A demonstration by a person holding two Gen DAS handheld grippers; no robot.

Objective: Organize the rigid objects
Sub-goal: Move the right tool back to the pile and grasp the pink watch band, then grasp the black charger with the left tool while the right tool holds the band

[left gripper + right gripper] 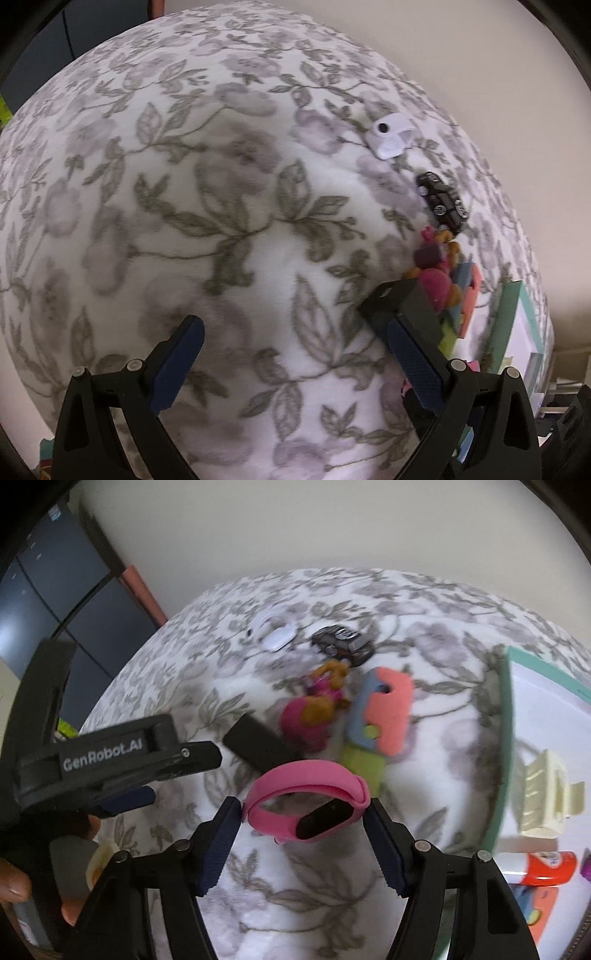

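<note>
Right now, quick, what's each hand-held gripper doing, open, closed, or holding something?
Left hand-held gripper: open, nothing between its fingers.
Right hand-held gripper: closed on the pink fitness band, a pad at each end.

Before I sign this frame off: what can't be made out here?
- Pink band, right wrist view: whether the right gripper fingers press it; contact unclear.
- Box, both views: contents cut off by the frame edge.
- Black block, left wrist view: partly behind the left gripper finger.
- Toy pile: blurred.
</note>
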